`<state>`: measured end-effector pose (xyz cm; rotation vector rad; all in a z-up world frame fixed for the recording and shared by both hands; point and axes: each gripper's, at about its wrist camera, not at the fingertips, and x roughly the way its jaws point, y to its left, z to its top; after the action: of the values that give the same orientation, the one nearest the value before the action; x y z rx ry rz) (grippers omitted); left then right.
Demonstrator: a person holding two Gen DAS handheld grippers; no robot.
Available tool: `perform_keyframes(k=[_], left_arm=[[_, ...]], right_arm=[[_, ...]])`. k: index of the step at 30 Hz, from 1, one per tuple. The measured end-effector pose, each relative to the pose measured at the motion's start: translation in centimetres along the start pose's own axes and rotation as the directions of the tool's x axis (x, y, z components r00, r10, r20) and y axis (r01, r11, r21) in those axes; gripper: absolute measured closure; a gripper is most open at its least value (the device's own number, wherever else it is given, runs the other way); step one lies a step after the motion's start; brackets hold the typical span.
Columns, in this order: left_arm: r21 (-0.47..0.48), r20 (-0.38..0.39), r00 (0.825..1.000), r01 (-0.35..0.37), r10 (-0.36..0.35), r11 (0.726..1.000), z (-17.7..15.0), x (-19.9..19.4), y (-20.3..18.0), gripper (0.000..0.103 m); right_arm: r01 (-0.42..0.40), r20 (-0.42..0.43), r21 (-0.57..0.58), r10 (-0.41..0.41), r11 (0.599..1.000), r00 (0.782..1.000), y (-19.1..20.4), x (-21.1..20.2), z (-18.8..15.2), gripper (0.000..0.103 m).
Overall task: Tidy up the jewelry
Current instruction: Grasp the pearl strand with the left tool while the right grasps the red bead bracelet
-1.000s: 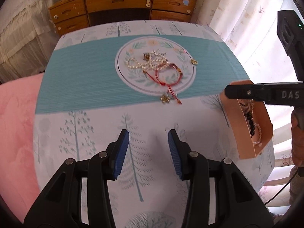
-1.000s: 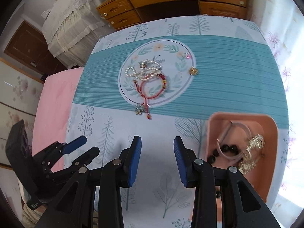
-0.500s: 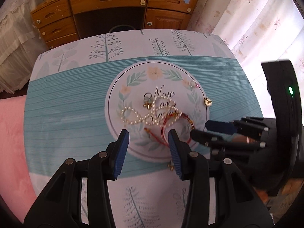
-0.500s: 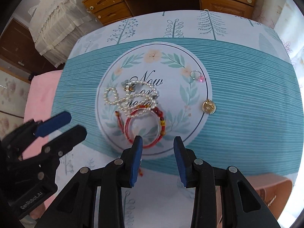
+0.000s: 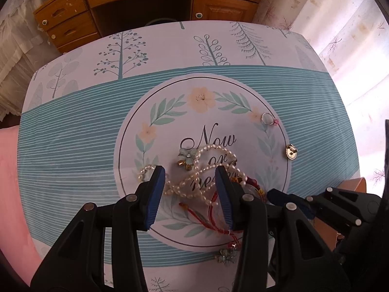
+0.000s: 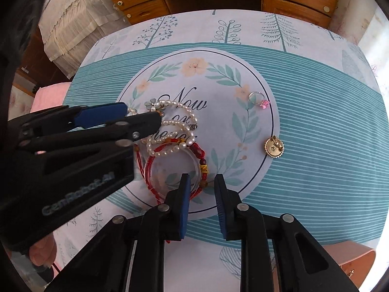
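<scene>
Right wrist view: right gripper (image 6: pixel 201 181) closing on the red beaded cord bracelet (image 6: pixel 194 168), pads not yet pressing; next, lift it free of the white pearl strand (image 6: pixel 180 121).

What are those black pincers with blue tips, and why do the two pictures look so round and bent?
They are hand-held grippers, one in each of a person's hands; no robot arm is involved. Each carries a wide-angle camera looking along its fingers, which bends the picture. One view shows the left gripper above a pearl strand; the other shows the right gripper, its jaws closing around the edge of a red cord bracelet. Neither holds anything yet. All this lies on a patterned tablecloth, with a ring bearing a pink stone and a gold brooch off to the side. A pink tray's corner shows at the edge.
</scene>
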<state>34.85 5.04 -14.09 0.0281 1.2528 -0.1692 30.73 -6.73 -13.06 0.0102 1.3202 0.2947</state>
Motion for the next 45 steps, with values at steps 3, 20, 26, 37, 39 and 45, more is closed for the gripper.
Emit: perform_keyframes(k=[3, 20, 26, 37, 39, 45], left_arm=[[-0.002, 0.004, 1.000, -0.018, 0.018, 1.000, 0.0, 0.7, -0.3, 0.063], [-0.051, 0.023, 0.999, -0.031, 0.032, 0.998, 0.4, 1.2, -0.8, 0.086], [-0.054, 0.002, 0.999, -0.040, 0.040, 0.998, 0.0, 1.0, -0.2, 0.086], [-0.024, -0.015, 0.999, -0.046, 0.046, 0.999, -0.6, 0.5, -0.8, 0.086], [-0.013, -0.013, 0.999, -0.049, 0.049, 0.999, -0.8, 0.4, -1.0, 0.086], [-0.004, 0.000, 0.998, -0.068, 0.068, 0.998, -0.9, 0.8, -1.2, 0.086]], right_arm=[[-0.010, 0.003, 0.001, 0.010, 1.000, 1.000, -0.1, 0.1, 0.0, 0.085], [-0.013, 0.014, -0.011, 0.014, 1.000, 1.000, -0.7, -1.0, -0.3, 0.085], [-0.004, 0.006, -0.025, 0.004, 1.000, 1.000, -0.4, -0.4, -0.3, 0.085], [-0.004, 0.003, -0.044, 0.004, 0.999, 1.000, 0.0, -0.2, -0.6, 0.084], [-0.009, 0.003, -0.041, 0.009, 0.999, 1.000, -0.1, -0.3, -0.7, 0.084], [-0.017, 0.002, -0.033, 0.017, 0.999, 1.000, -0.1, -0.2, -0.7, 0.084]])
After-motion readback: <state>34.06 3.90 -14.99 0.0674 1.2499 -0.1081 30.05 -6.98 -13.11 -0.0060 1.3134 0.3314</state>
